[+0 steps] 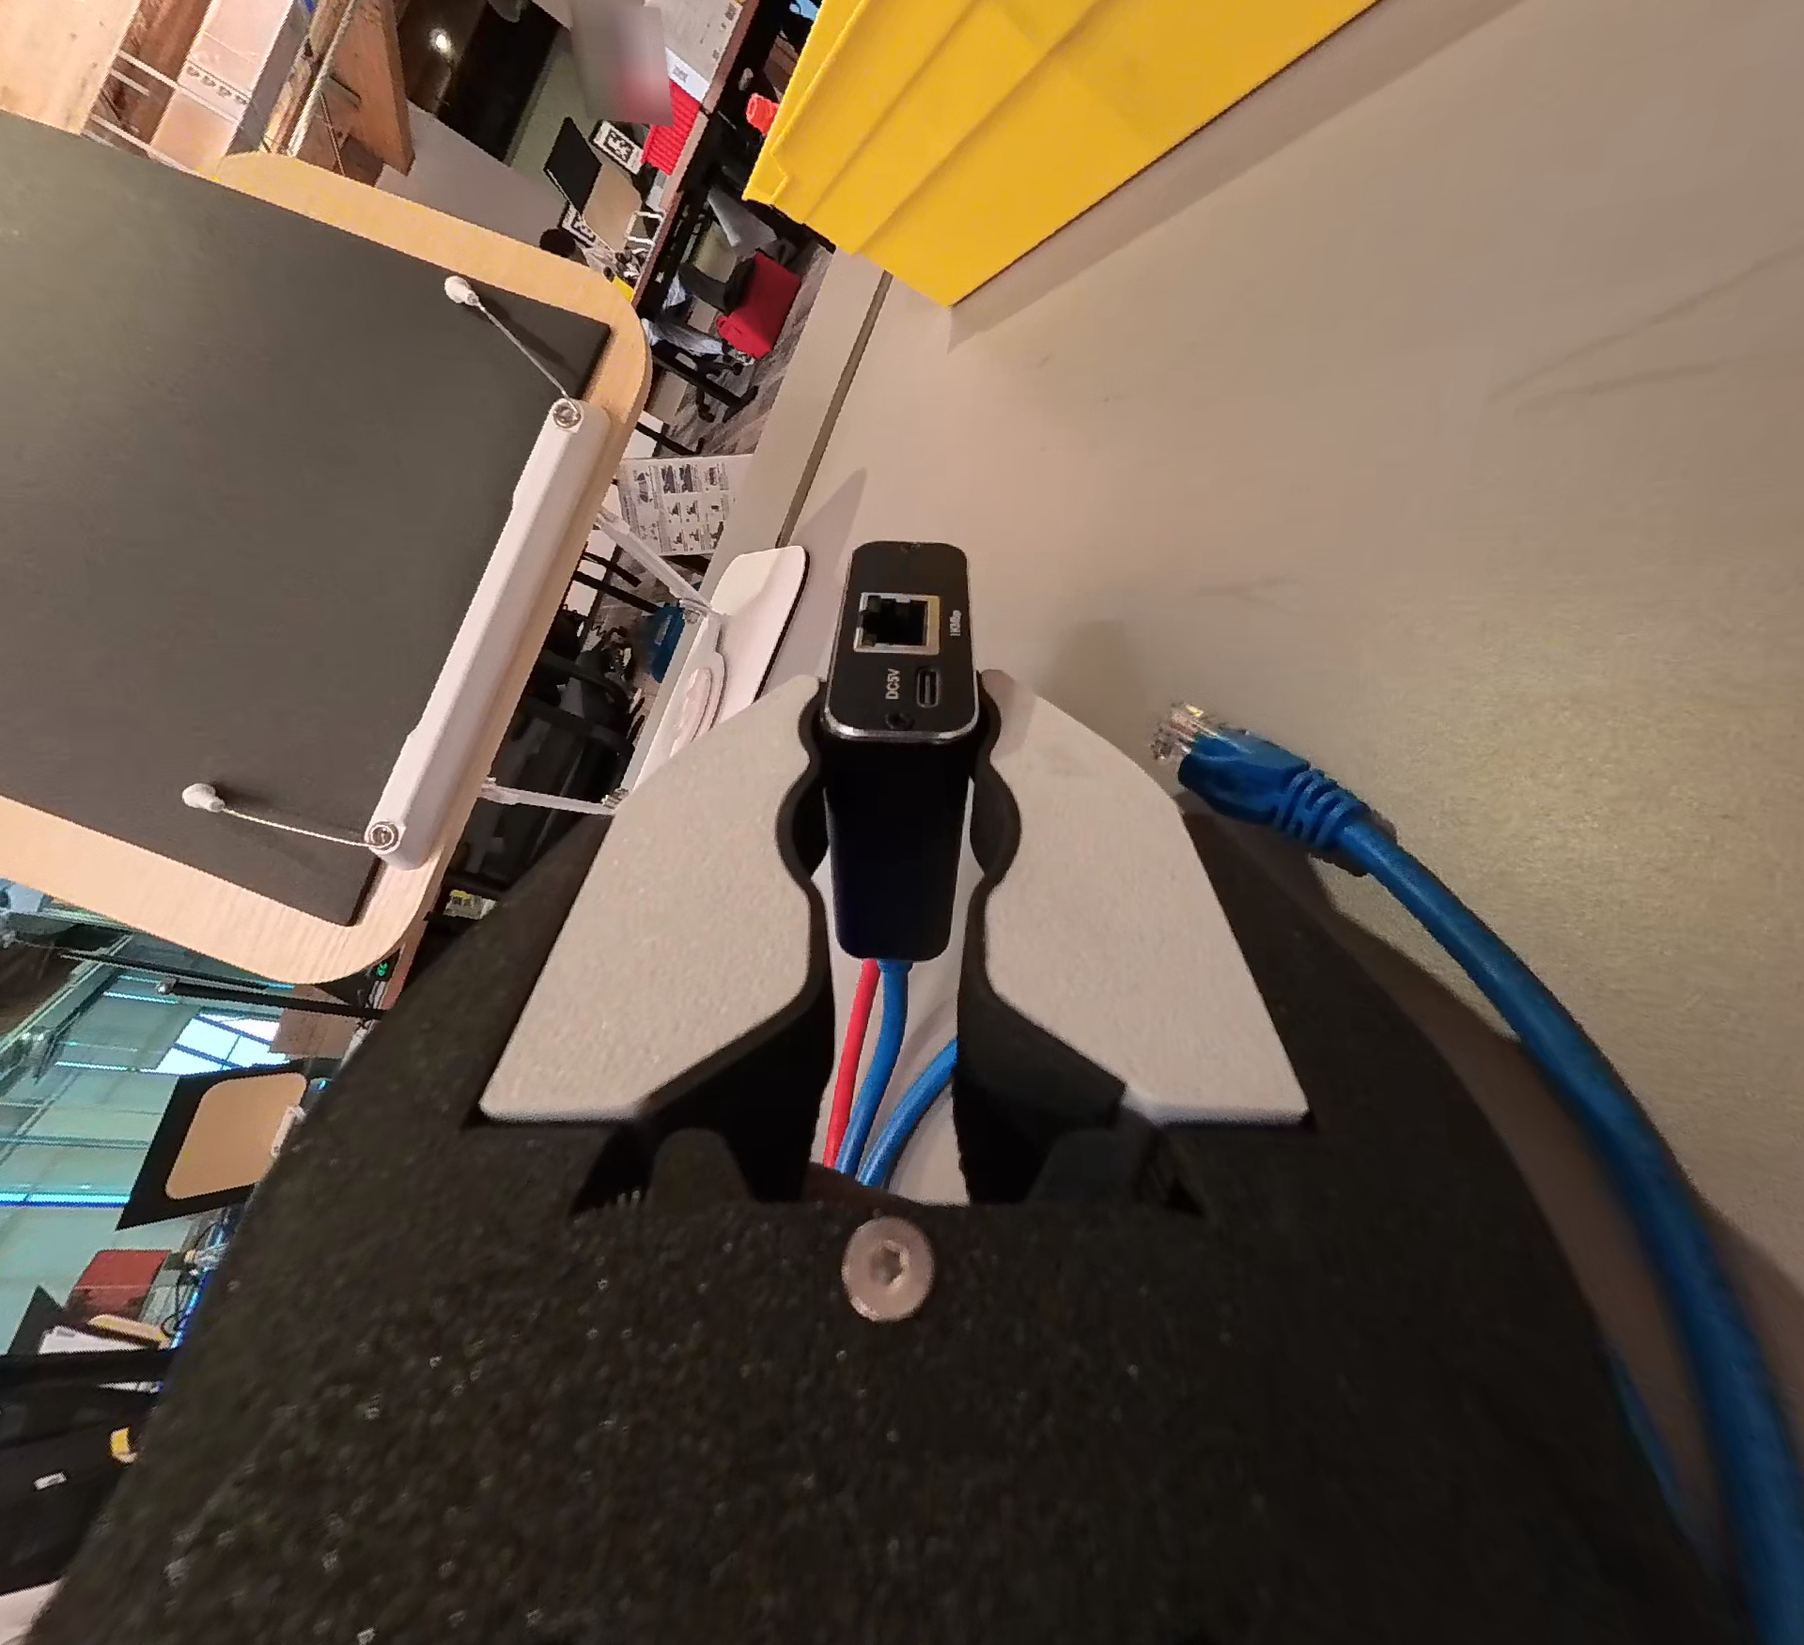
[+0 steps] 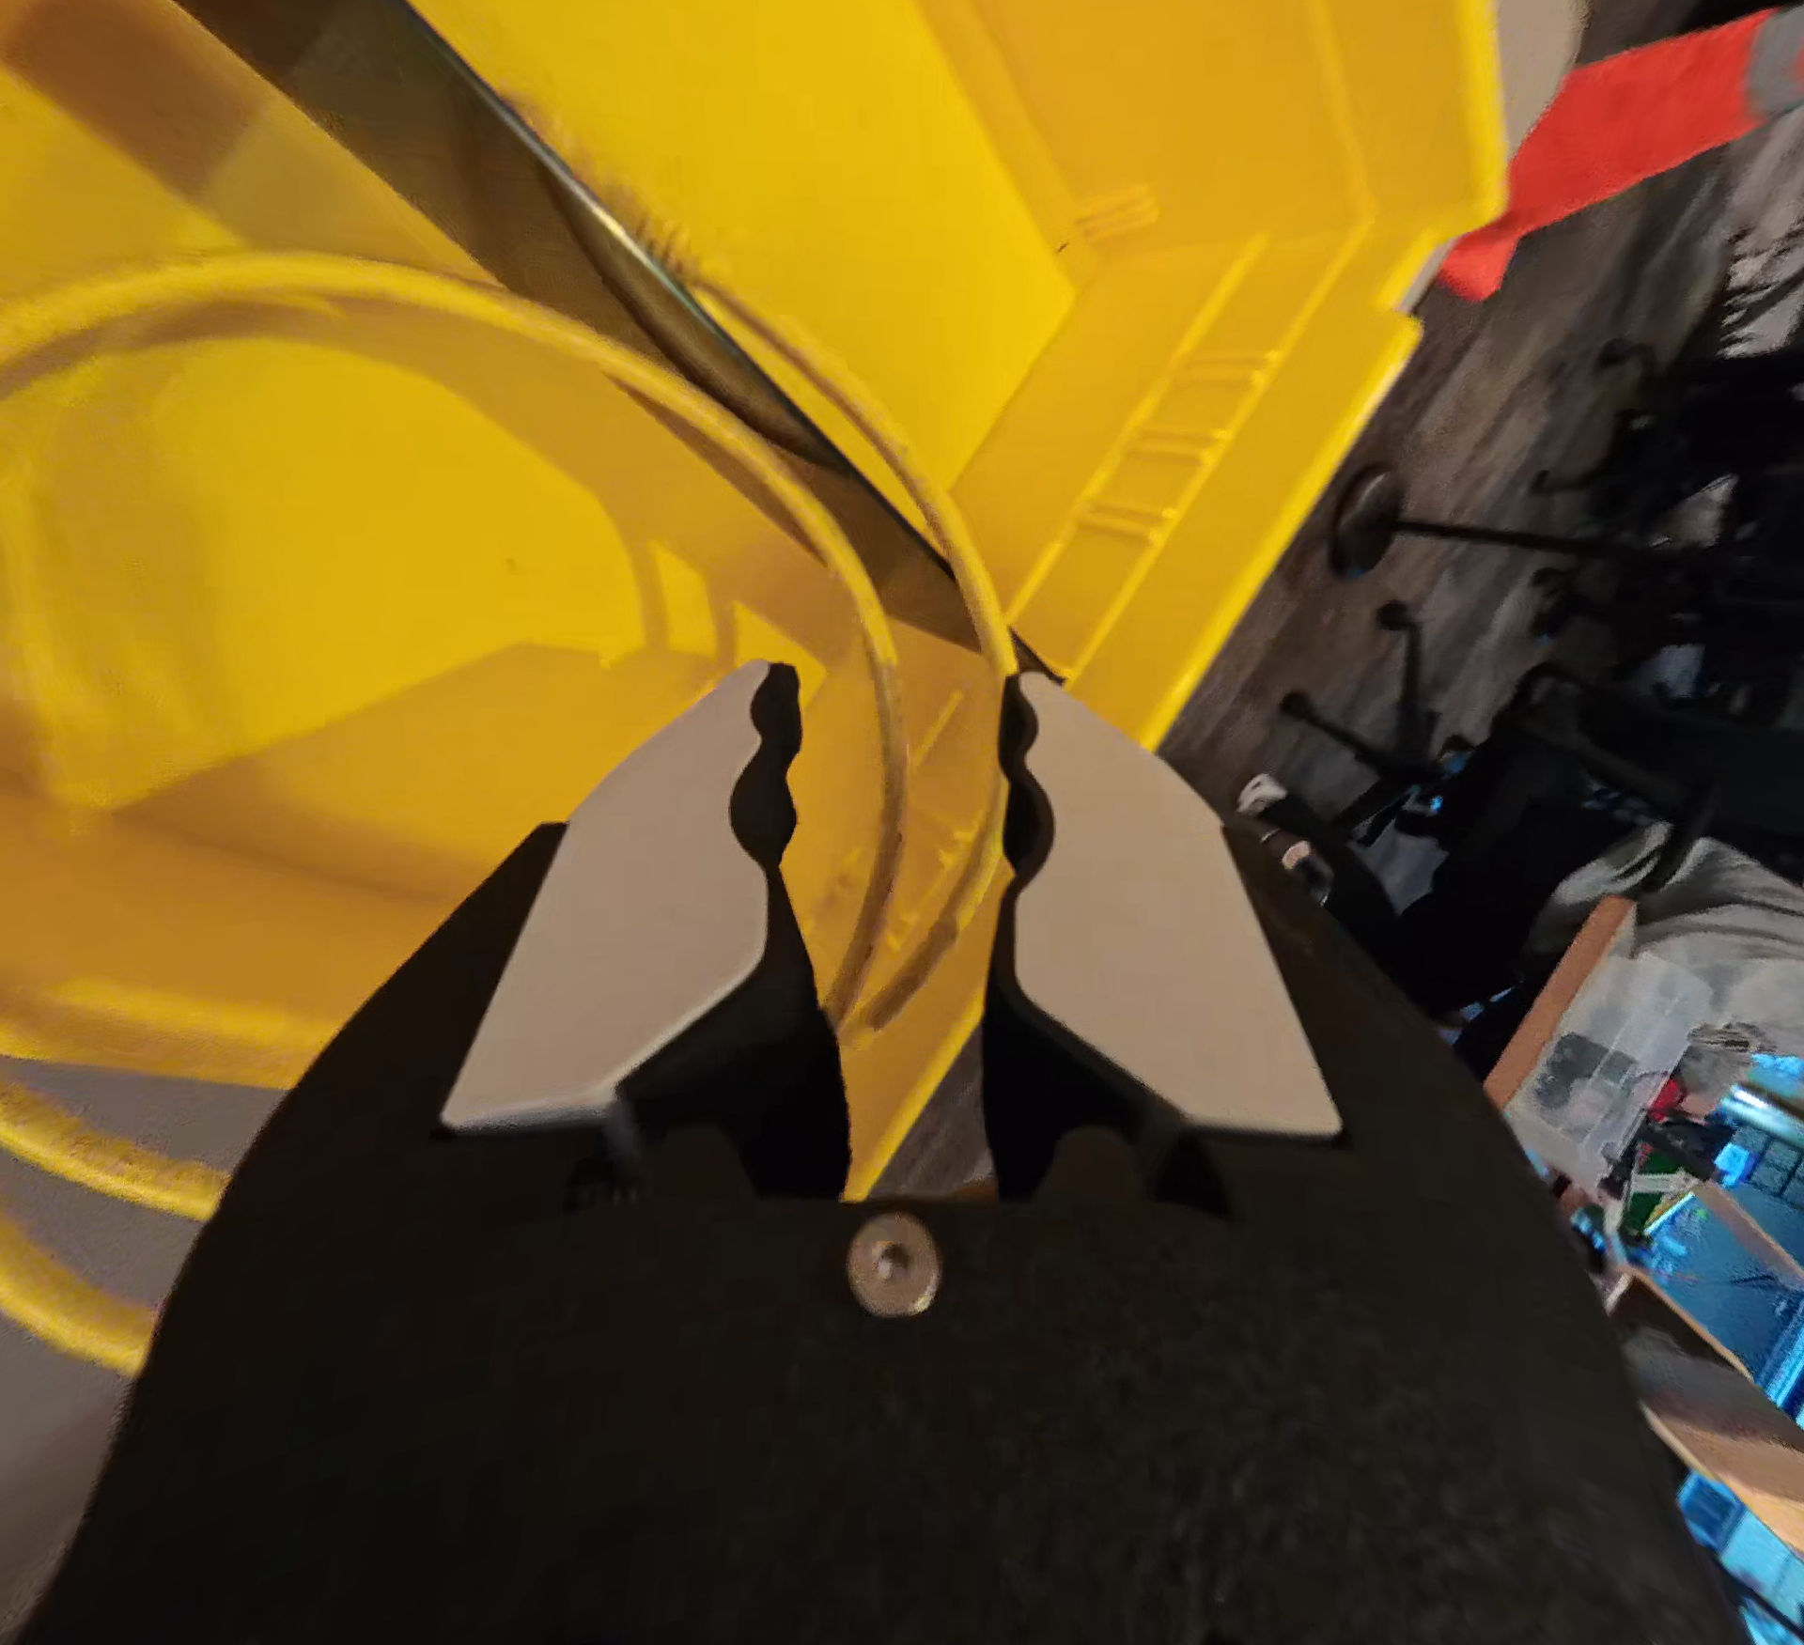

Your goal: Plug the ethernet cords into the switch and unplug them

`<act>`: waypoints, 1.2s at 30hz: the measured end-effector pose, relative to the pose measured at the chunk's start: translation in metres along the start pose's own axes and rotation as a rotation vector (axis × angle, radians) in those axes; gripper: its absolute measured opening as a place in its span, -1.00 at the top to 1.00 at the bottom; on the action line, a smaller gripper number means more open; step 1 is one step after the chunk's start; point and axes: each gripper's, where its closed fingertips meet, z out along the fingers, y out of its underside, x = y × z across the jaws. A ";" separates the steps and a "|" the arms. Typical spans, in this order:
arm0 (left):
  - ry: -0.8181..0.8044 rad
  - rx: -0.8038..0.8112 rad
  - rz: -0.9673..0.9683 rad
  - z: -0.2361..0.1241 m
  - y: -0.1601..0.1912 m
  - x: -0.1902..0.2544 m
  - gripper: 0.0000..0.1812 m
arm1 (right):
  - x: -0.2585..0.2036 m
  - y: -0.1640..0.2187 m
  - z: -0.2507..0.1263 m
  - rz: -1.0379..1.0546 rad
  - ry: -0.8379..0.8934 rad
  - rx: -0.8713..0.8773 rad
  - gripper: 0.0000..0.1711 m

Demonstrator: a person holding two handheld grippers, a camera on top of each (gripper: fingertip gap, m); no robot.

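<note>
Yellow plastic fills most of both views: a large bin (image 2: 781,134) whose ribbed wall rises right in front of the right tongs (image 2: 903,720) and, in the left wrist view, stands along the far edge of the pale surface (image 1: 1415,476). In the left view that surface shows bare between the bin and the tongs, and this looks like the freest room for moving; on the other side it ends at an edge, beyond which a dark board with a light wood rim (image 1: 244,476) hangs close by.

Next in size is the loose blue cord (image 1: 1523,1061), which curves along the surface on the right side of the left tongs (image 1: 900,720), its clear plug (image 1: 1186,729) lying just beside the right-hand finger and pointing roughly the same way as the tongs. The left tongs are pinched on the black switch (image 1: 898,778), held lengthwise along the fingers with its end face tipped toward the camera. Red and blue cords (image 1: 869,1061) run out of its near end, back between the fingers.

The right tongs stand spread and hold nothing; a yellow cord (image 2: 883,700) loops through the gap without being squeezed, and a dark blurred strip (image 2: 469,134) crosses above it.

Smallest is the empty port (image 1: 893,622) on the switch's end face. Judged from here, the blue plug lies to the right of that port, so the free right tongs are the ones to fetch it.
</note>
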 end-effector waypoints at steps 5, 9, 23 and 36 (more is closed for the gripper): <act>0.012 -0.004 0.015 0.001 0.000 0.003 0.72 | 0.012 0.001 -0.001 -0.010 0.099 0.103 0.40; 0.020 -0.007 0.018 0.002 0.001 0.005 0.72 | 0.011 0.022 0.020 -0.050 0.068 -0.054 0.52; 0.017 -0.010 0.018 0.001 0.002 0.004 0.72 | 0.035 0.009 -0.076 0.010 -0.042 0.215 0.85; -0.006 0.052 0.001 -0.004 -0.007 -0.002 0.72 | -0.044 0.033 0.026 0.308 -0.356 -0.374 0.83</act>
